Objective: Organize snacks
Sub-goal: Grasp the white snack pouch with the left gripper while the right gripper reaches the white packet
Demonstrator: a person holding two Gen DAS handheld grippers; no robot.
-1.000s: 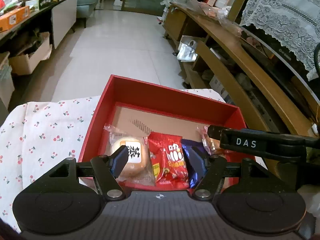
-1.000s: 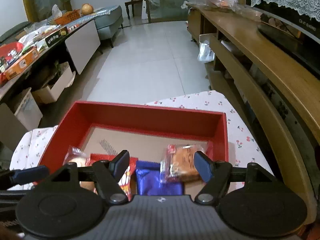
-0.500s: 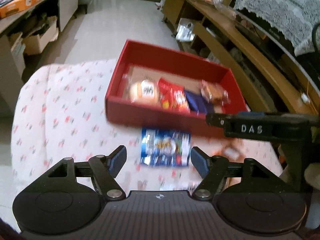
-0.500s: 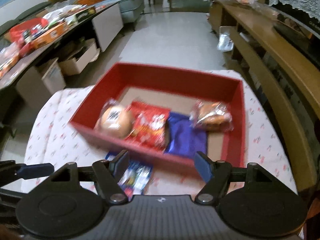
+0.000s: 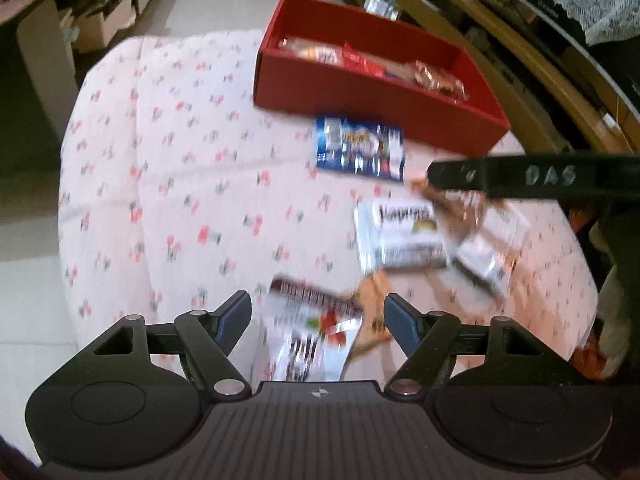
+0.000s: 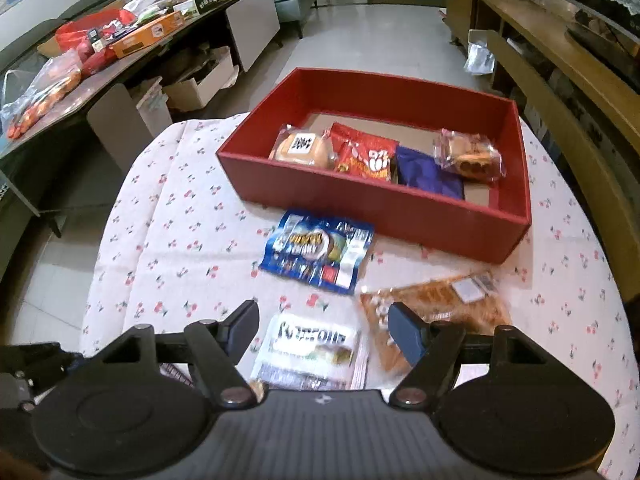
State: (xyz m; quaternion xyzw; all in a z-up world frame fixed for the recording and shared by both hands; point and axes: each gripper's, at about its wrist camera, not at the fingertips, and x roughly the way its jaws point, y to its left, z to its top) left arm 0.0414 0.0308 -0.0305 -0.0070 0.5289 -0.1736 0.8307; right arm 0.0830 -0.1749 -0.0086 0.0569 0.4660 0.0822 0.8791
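Left gripper (image 5: 318, 314): jaws opening, nothing clamped. A white-and-brown packet (image 5: 310, 336) lies on the cloth directly below the gap, its long axis running from 6 toward 12 o'clock in the left wrist view, roughly in line with the fingers. Judgement: this is the nearest target for the left hand, and the jaws span its short width.

Right gripper (image 6: 322, 322): jaws apart and empty. A white printed packet (image 6: 310, 350) lies under the gap; an orange-brown packet (image 6: 436, 306) lies at 2 o'clock from it, just beside the right fingertip.

Farther out, a blue packet (image 6: 318, 250) rests on the cherry-print tablecloth (image 6: 180, 240) at 12 o'clock, just short of the red box (image 6: 372, 204). The box, at 12 to 1 o'clock, already holds a bun, a red bag, a dark blue pack and a wrapped pastry in a row along the near wall.

Limits: the left wrist view is motion-blurred, so packet print is unreadable. Near ends of both lower packets are cut off by the gripper bodies.
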